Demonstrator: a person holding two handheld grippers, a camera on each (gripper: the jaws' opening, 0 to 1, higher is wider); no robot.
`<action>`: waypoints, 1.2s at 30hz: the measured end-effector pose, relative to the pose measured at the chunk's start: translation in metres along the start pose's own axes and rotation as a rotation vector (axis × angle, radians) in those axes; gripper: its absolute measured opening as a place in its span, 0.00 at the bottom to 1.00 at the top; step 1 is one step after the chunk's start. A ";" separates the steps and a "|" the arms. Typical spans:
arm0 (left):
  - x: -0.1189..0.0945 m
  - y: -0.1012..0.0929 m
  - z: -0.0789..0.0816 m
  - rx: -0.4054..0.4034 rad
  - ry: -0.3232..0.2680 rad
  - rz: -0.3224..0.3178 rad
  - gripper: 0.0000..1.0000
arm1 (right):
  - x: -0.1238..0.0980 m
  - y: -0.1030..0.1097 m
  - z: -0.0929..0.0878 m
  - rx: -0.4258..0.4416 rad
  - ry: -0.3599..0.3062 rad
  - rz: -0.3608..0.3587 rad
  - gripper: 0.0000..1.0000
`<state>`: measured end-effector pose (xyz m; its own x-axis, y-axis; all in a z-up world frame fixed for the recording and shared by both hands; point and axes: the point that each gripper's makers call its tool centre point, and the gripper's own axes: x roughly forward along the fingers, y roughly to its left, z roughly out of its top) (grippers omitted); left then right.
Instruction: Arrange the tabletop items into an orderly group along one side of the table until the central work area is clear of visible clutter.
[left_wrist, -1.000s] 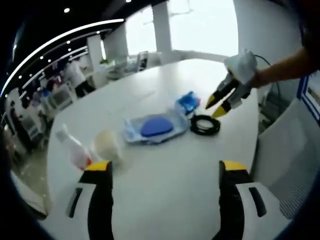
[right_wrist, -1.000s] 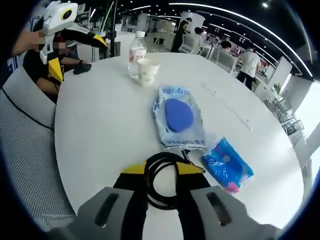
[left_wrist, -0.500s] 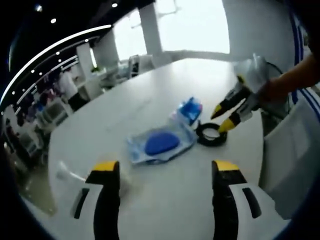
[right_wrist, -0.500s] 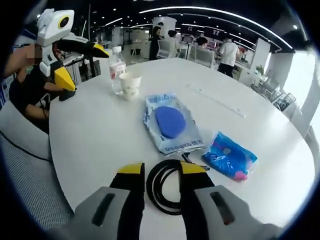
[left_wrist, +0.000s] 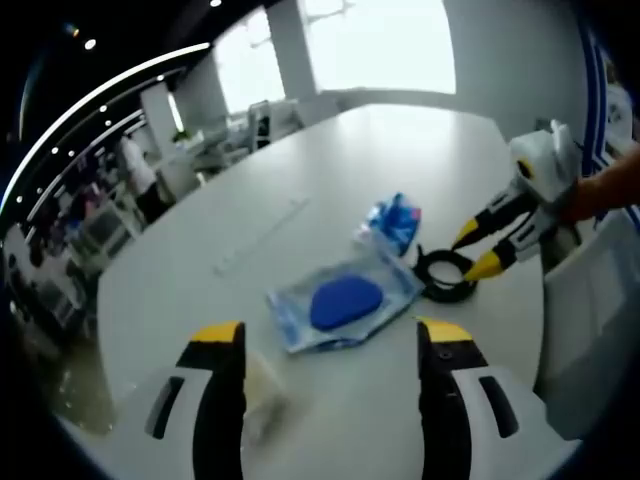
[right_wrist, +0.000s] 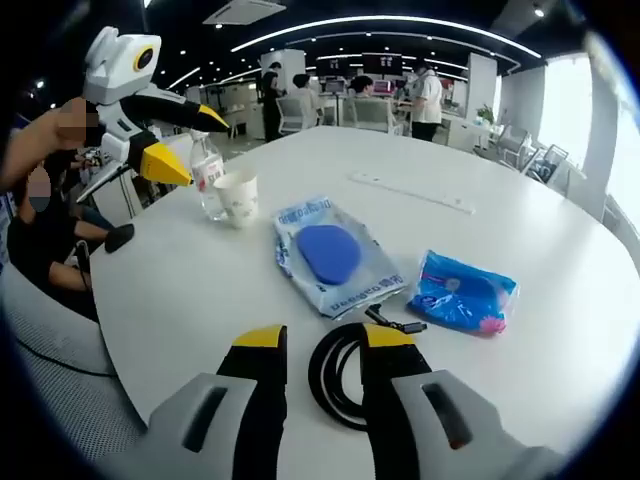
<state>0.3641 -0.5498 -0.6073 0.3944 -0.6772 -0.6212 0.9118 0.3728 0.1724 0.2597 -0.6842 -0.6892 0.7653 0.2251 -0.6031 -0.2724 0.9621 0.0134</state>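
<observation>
On the white surface (right_wrist: 200, 290), the black cable coil (right_wrist: 345, 372) lies between the right gripper (right_wrist: 318, 342) fingers, which stand apart, unclamped. The blue-pad packet (right_wrist: 330, 262) sits at 12 o'clock beyond. The left gripper (left_wrist: 330, 338) fingers are spread wide, the cup (right_wrist: 238, 198) near them.

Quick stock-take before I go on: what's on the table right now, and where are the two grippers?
Table: one, white, round.
Cable coil: one, black, near edge, between the right gripper's jaws.
Clear pouch: one, blue pad inside, table centre.
Blue packet: one, beside the coil.
Paper cup: one, white, far side.
Bottle: one, clear, touching the cup.
White strip: one, far side.
Left gripper: open, above cup and bottle.
Right gripper: open, straddling the coil.
</observation>
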 end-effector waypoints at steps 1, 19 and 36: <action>0.002 0.002 0.001 0.004 0.004 0.000 0.65 | 0.000 -0.001 0.000 0.009 -0.003 -0.004 0.28; 0.056 0.042 0.006 0.015 0.118 -0.025 0.62 | 0.015 -0.007 -0.001 0.200 -0.034 -0.056 0.28; 0.107 0.051 -0.009 0.019 0.292 -0.086 0.57 | 0.036 -0.011 -0.005 0.298 -0.017 -0.082 0.25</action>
<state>0.4513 -0.5971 -0.6720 0.2688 -0.4939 -0.8270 0.9434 0.3081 0.1226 0.2868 -0.6877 -0.7152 0.7880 0.1450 -0.5983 -0.0285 0.9794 0.1999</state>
